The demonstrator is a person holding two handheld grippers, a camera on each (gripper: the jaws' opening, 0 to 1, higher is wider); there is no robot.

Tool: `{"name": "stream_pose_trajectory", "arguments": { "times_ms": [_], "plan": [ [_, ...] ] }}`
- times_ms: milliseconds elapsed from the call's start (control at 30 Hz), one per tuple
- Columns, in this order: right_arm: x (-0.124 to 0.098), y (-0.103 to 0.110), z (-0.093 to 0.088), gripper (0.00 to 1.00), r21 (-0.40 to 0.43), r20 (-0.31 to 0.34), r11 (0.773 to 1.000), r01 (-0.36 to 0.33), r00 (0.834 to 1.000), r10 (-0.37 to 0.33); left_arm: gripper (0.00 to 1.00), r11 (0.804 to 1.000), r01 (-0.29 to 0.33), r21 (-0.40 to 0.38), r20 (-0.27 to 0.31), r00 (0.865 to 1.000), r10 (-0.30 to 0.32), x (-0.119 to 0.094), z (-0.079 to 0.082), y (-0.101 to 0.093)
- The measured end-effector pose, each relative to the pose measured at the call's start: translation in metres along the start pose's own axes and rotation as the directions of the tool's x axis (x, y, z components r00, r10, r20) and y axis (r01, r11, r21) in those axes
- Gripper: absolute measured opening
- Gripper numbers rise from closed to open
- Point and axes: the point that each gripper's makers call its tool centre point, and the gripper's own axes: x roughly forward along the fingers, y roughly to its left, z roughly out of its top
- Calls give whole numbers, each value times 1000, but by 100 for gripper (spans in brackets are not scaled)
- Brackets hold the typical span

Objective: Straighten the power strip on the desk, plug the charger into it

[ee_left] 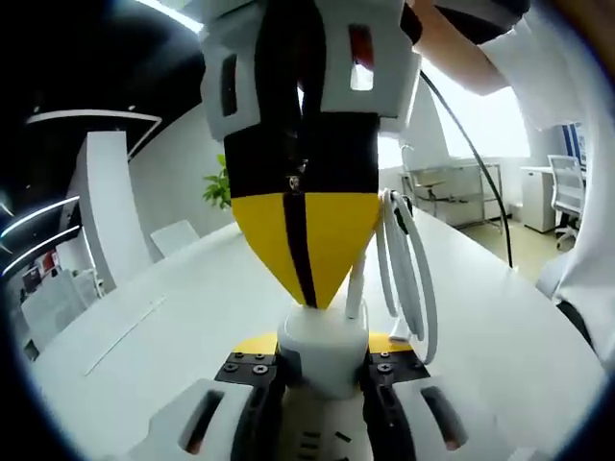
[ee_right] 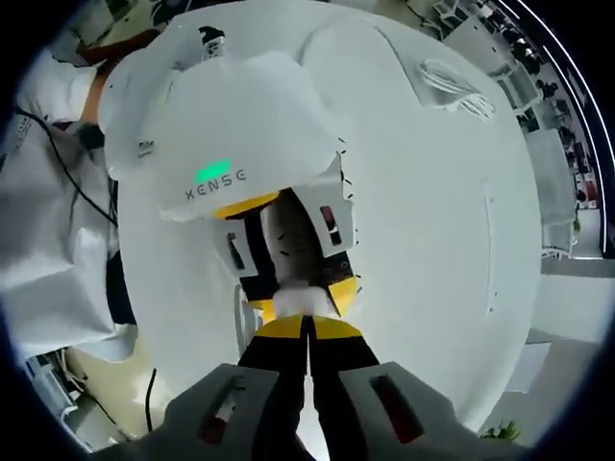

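Long white desk (ee_right: 452,288), coiled white cable (ee_right: 459,88) lying on it near the far edge, narrow seam line (ee_right: 491,252) just beyond the cable

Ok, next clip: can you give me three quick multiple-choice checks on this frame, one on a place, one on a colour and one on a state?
1. Where is the white charger?
A. Flat on the desk
B. Between the left gripper's jaws
C. On an office chair

2. What colour are the right gripper's jaw tips?
A. Yellow
B. Red
C. Blue

3. How do the right gripper's jaws stand?
A. Spread wide
B. Closed together
C. One jaw missing

Answers:
1 B: in the left gripper view the white charger sits between the jaws of the left gripper, above the desk.
2 A: the right gripper narrows to yellow tips in both views.
3 B: in the right gripper view only a thin dark line parts its jaws, with the tips at the charger's top.
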Motion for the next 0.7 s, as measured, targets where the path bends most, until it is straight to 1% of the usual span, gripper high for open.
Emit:
{"name": "stream_pose_trajectory", "arguments": {
  "times_ms": [67, 133, 167, 200, 267, 367, 433, 533, 633, 667, 700],
  "plan": [
    [0, 1, 0, 1, -27, 18, 1000, 3, 1000, -2, 32, 1000, -2, -3, 0, 1000, 2, 0, 0, 0],
    [-1, 1, 0, 1, -35, 45, 999, 4, 999, -2, 33, 1000, -2, -7, -1, 1000, 2, 0, 0, 0],
    [-1, 2, 1, 1, -29, 83, 1000, 2, 997, 0, 33, 1000, -4, -13, -2, 1000, 4, -1, 0, 0],
    [-2, 1, 2, 1, 9, 112, 1000, 4, 994, -5, 34, 1000, -9, -12, -2, 1000, 9, -1, 0, 1],
    [-6, -3, 2, 1, 43, 173, 999, 28, 984, -35, 36, 1000, -15, -10, -2, 1000, 15, -2, 0, 2],
    [-16, -4, -2, 1, 73, 224, 997, 41, 973, -56, 37, 1000, -22, -23, -5, 1000, 22, -4, -1, 3],
    [-21, -2, -3, 1, 97, 257, 995, 39, 964, -63, 37, 1000, -23, -17, -5, 1000, 22, -5, -1, 2],
    [-30, 0, -5, 1, 144, 318, 988, 53, 943, -97, 38, 1000, -9, 1, -23, 1000, 9, -9, -4, -4],
    [-35, 2, -7, 2, 198, 379, 978, 60, 916, -133, 41, 1000, -8, 17, -26, 1000, 9, -12, -5, -6],
    [-37, 2, -8, 3, 212, 392, 975, 61, 909, -142, 41, 1000, -7, 20, -29, 1000, 8, -15, -5, -6],
    [-39, 2, -9, 4, 237, 412, 969, 68, 896, -163, 41, 1000, -4, 24, -35, 999, 5, -18, -6, -6]
  ]
}}
